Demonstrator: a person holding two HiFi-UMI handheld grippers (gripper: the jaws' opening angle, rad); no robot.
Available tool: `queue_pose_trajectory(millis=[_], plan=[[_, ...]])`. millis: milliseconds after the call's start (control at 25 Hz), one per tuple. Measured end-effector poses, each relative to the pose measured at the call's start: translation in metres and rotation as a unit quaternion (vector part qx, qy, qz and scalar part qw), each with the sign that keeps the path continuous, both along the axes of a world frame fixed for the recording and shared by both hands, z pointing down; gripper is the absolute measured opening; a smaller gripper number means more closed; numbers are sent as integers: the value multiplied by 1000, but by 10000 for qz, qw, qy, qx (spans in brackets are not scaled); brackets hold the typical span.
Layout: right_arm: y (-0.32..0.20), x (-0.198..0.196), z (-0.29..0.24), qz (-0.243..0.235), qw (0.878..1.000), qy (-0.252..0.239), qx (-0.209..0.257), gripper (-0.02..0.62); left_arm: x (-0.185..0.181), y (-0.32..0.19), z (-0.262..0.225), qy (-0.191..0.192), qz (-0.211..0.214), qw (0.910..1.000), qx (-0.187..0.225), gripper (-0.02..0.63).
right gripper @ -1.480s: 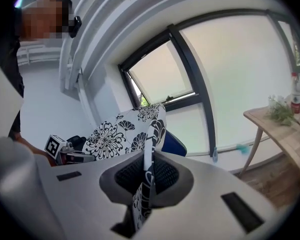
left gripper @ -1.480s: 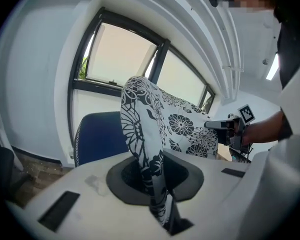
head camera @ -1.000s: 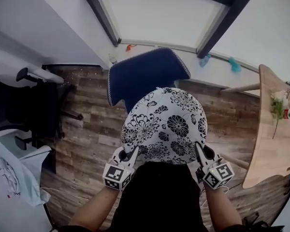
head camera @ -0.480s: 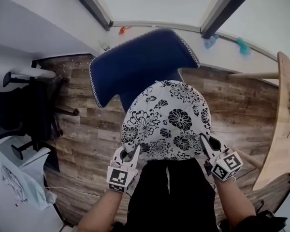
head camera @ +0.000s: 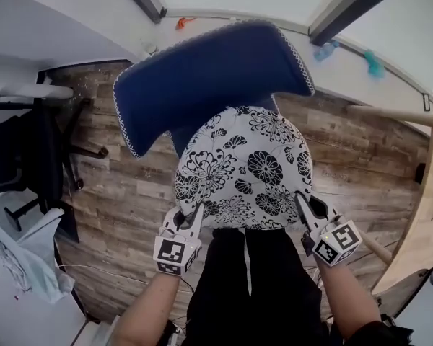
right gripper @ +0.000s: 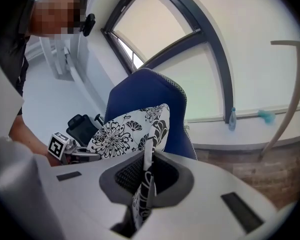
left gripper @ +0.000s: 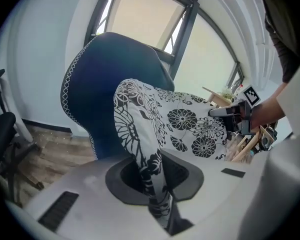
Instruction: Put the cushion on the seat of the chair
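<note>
A round white cushion with black flowers (head camera: 243, 168) hangs between both grippers, in front of the blue chair (head camera: 202, 78), whose backrest rises behind it. The seat is hidden under the cushion. My left gripper (head camera: 189, 220) is shut on the cushion's near left edge, and the fabric (left gripper: 152, 176) runs pinched between its jaws. My right gripper (head camera: 304, 209) is shut on the near right edge, with a fold of cushion (right gripper: 144, 184) clamped in its jaws. In each gripper view the other gripper (left gripper: 235, 118) (right gripper: 70, 151) shows at the far side of the cushion (right gripper: 125, 131).
A black office chair (head camera: 29, 150) stands at the left on the wooden floor (head camera: 123, 200). A wooden table (head camera: 426, 200) runs along the right. A window sill (right gripper: 250, 129) with a bottle (right gripper: 232, 119) lies behind the blue chair. White bags (head camera: 22, 258) sit at lower left.
Both grippers have sunk with the cushion held between them. The blue chair's backrest now looms larger and closer behind the cushion.
</note>
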State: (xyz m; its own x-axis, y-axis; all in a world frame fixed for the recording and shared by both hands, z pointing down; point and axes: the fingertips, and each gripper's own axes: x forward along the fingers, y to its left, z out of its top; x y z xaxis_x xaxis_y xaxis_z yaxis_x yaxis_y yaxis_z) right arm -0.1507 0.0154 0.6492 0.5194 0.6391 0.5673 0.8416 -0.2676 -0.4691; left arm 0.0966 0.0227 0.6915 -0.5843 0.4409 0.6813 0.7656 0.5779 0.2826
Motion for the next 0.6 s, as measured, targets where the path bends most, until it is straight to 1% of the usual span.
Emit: queue_pose_trajectory(millis=[160,400,600], plan=[[7,-1,15,-95,9999,5,68,35,3,6,20,48,-128,9999,104,29],[13,1,37,-392,9990,-22,210,35,-2,3,47,68,-146,9992,354,29],[17,12,54,-536,9979,-60,347,35,11,-1,67,99,-295,9980,553,29]])
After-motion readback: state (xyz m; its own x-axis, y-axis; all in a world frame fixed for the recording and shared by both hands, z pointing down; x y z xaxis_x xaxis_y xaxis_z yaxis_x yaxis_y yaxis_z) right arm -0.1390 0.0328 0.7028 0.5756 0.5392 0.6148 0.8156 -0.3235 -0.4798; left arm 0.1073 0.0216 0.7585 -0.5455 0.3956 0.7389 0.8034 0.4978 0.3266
